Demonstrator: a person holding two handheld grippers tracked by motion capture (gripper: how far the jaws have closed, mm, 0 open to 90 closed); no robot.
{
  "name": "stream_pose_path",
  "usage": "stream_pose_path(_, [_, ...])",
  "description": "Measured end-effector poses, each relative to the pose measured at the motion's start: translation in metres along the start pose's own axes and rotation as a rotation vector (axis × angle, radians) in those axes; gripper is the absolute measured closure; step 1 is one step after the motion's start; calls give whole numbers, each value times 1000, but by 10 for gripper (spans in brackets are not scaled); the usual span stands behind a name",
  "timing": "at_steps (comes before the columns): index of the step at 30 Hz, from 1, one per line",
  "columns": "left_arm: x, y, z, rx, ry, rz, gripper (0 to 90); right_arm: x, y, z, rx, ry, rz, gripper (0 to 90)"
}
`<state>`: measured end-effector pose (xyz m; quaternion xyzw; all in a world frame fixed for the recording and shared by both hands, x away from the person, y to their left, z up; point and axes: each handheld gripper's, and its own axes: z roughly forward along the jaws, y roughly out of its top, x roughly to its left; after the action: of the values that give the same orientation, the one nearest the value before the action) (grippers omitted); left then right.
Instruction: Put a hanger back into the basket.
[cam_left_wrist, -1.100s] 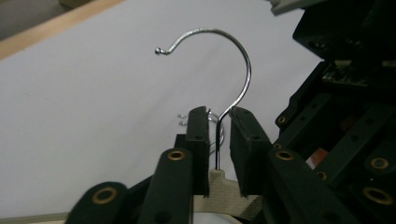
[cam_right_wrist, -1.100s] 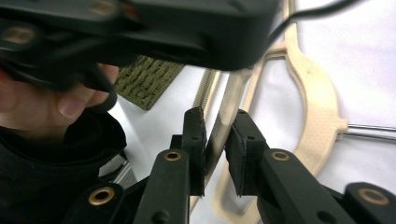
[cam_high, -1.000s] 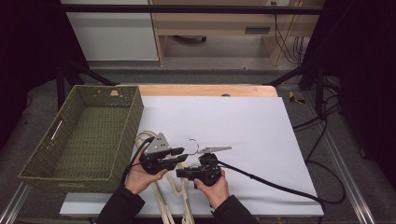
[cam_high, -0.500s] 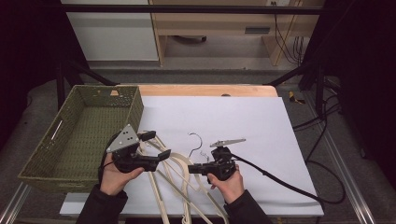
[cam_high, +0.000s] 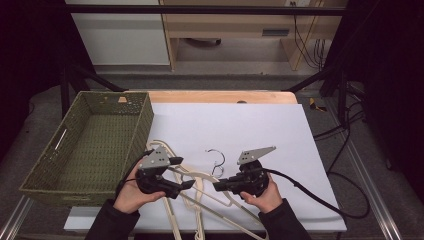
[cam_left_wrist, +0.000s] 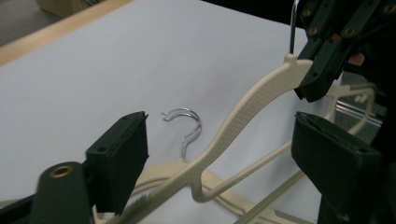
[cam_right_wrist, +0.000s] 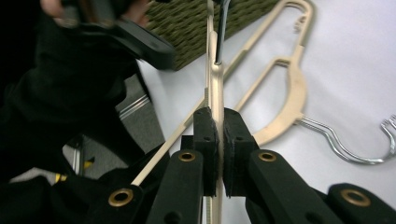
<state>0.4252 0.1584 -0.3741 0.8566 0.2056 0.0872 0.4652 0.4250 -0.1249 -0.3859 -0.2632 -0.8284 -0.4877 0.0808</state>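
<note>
The cream hanger (cam_left_wrist: 243, 112) hangs lifted over the near edge of the white table (cam_high: 280, 130), the green basket (cam_high: 90, 145) close on the left and bare sheet beyond. The right gripper (cam_right_wrist: 218, 135) pinches its shoulder tight. The left gripper (cam_left_wrist: 219, 154), jaws just eased slightly inward, straddles the hanger without touching. Another hanger (cam_right_wrist: 289, 93) lies flat beneath.

The person wears black sleeves (cam_high: 107, 225) that reach down to the wrists. Each hand carries a set of black tongs: the left tongs (cam_high: 182, 172) and the right tongs (cam_high: 217, 186). On top of each sits a flat grey plate (cam_high: 256, 154) with three corners and small holes. A thick black cable (cam_high: 320, 200) trails from the right tongs. Up close, the arms of the tongs are black bars with round brass rings (cam_right_wrist: 187, 156) set in them, and the pads (cam_left_wrist: 123, 156) are blocky and dark
</note>
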Motion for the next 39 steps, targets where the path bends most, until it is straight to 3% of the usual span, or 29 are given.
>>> stream_pose_path(2, [-3, 0, 5, 23, -17, 26, 266, 1, -1, 0, 7, 20, -17, 865])
stream_pose_path(3, [-5, 0, 7, 34, -21, 46, 341, 2, -1, 1, 18, 28, -45, 864])
stream_pose_path(4, [-5, 0, 8, 39, -28, 52, 341, 2, -1, 1, 18, 28, -45, 864])
stream_pose_path(12, [-9, -1, 12, 85, -95, 98, 651, 6, -3, 1, 46, 50, -92, 864])
stream_pose_path(14, [-11, 0, 12, 113, -102, 118, 689, 5, -3, 2, 50, 50, -99, 864])
stream_pose_path(18, [-13, 0, 11, 124, -107, 134, 726, 5, -3, 1, 49, 47, -103, 851])
stream_pose_path(21, [-16, 2, 10, 124, -127, 131, 773, 6, -2, -3, 22, 4, -135, 802])
stream_pose_path(22, [-19, 3, 10, 122, -127, 141, 803, 6, -2, -6, 2, -30, -155, 762])
stream_pose_path(26, [-23, 5, 9, 118, -127, 142, 836, 7, -1, -7, -22, -62, -171, 707])
stream_pose_path(28, [-24, 6, 9, 106, -126, 144, 846, 7, -2, -9, -59, -96, -190, 646])
stream_pose_path(30, [-26, 7, 8, 98, -95, 157, 851, 8, -2, -10, -72, -116, -201, 626])
stream_pose_path(31, [-26, 7, 6, 79, -65, 150, 851, 8, -2, -13, -96, -147, -213, 540])
stream_pose_path(32, [-26, 7, 6, 79, -65, 150, 852, 8, -2, -13, -96, -147, -213, 540])
stream_pose_path(34, [-22, 7, 2, 60, -38, 129, 852, 8, -2, -21, -141, -200, -227, 467])
stream_pose_path(35, [-20, 8, -3, 40, -11, 104, 851, 6, -3, -29, -181, -229, -216, 393])
stream_pose_path(36, [-20, 8, -3, 40, -11, 104, 851, 6, -3, -29, -181, -229, -216, 393])
stream_pose_path(37, [-18, 8, -6, 22, 15, 86, 851, 5, -3, -32, -195, -241, -210, 354])
stream_pose_path(39, [-15, 9, -12, -2, 56, 59, 851, -1, -6, -45, -241, -322, -173, 223])
